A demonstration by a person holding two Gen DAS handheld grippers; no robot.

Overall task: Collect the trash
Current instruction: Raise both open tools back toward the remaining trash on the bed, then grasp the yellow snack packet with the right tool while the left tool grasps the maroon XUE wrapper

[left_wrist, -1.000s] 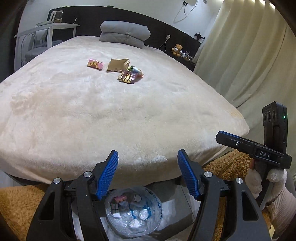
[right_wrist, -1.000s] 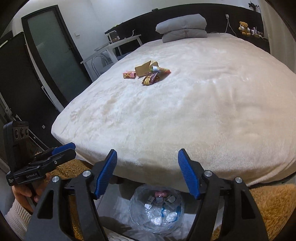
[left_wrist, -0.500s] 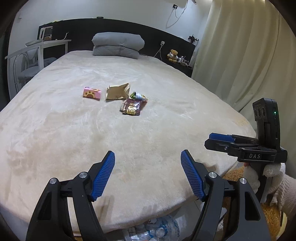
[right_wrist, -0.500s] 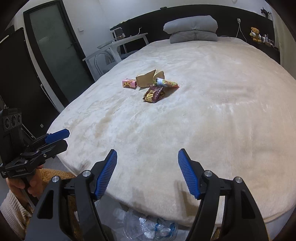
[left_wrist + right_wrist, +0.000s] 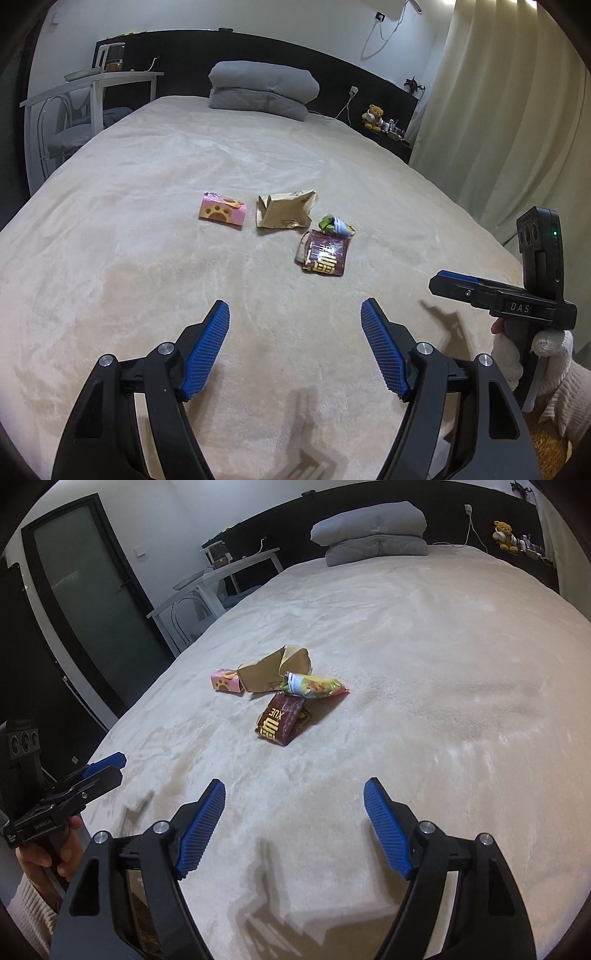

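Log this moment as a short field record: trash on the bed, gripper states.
surface: bed, beige blanket
trash: pink paw-print box; brown paper bag; green snack wrapper; dark red wrapper
left gripper: open, empty
right gripper: jaws opening, nothing between them
contact with trash: none yet

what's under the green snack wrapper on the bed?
In the right wrist view the green snack wrapper has one end overlapping the brown paper bag; its near edge meets the dark red packet. Anything beneath the wrapper itself is covered; elsewhere only the bed blanket shows.
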